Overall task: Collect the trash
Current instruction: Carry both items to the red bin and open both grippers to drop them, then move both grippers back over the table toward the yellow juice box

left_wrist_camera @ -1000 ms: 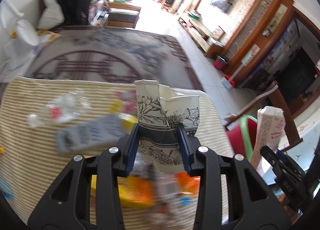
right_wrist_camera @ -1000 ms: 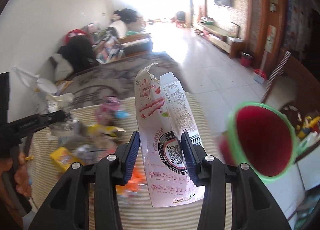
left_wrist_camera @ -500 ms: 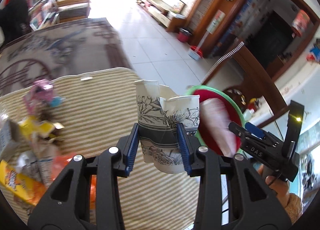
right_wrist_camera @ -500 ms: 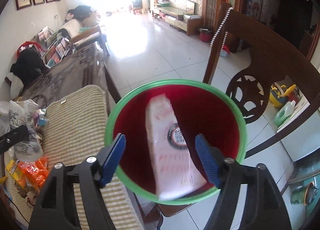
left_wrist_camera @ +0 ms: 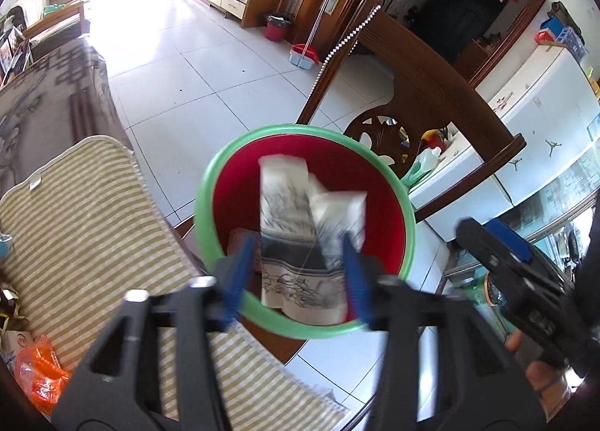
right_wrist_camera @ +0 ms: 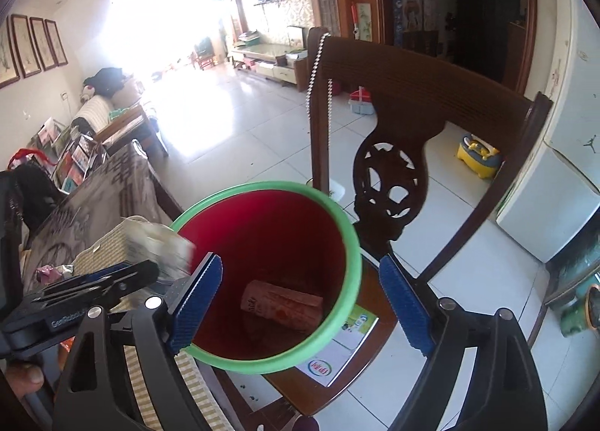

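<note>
A red bin with a green rim [left_wrist_camera: 397, 198] [right_wrist_camera: 339, 221] stands on a chair seat beside the table. My left gripper [left_wrist_camera: 298, 277] hangs over it with its jaws opening. A crumpled paper cup with a flower print [left_wrist_camera: 300, 221] is blurred between the fingers and looks loose from the pads. In the right wrist view the cup [right_wrist_camera: 157, 247] shows above the bin's left rim, in front of the left gripper [right_wrist_camera: 93, 288]. My right gripper [right_wrist_camera: 302, 303] is open over the bin, still widening, with nothing between its fingers. A pink carton [right_wrist_camera: 281, 305] lies at the bin's bottom.
A striped cloth [left_wrist_camera: 86, 228] covers the table at the left, with an orange wrapper [left_wrist_camera: 37, 374] near its front. The dark wooden chair back [right_wrist_camera: 412, 101] rises behind the bin. A leaflet [right_wrist_camera: 337, 348] lies on the seat. A tiled floor [left_wrist_camera: 210, 67] lies beyond.
Both grippers swung right from over the table to above the bin. The right one opened and the pink carton dropped in. The left jaws have widened around the cup.
</note>
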Demonstrator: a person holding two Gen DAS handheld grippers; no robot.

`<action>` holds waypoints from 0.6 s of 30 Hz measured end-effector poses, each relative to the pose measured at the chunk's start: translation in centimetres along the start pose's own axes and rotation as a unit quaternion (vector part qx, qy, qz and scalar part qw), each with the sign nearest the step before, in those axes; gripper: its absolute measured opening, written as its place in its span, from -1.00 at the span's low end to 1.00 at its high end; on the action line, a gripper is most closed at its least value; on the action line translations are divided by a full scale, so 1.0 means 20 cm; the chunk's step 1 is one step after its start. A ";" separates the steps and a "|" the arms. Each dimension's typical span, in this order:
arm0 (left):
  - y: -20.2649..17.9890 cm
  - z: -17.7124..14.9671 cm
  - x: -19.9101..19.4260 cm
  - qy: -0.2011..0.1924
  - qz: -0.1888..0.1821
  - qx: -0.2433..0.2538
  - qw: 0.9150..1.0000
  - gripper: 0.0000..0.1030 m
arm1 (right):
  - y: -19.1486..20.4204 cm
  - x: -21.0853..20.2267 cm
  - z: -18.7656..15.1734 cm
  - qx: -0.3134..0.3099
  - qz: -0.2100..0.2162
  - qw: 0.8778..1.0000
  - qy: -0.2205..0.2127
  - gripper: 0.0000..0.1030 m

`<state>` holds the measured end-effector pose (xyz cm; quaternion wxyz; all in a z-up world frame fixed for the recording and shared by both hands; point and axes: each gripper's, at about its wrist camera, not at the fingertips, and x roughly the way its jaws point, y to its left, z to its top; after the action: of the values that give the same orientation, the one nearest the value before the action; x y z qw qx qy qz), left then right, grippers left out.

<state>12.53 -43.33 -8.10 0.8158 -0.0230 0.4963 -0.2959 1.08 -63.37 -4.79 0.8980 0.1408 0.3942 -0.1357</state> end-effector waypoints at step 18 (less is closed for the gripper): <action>0.54 -0.32 -0.66 -0.104 0.081 -0.163 0.978 0.46 | 0.58 -0.02 -0.08 -0.092 0.089 0.992 0.015 0.66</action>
<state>7.78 -26.02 -4.43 0.8695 -0.1464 0.4504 -0.1401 3.86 -52.08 -3.75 0.9097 0.0943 0.4041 -0.0160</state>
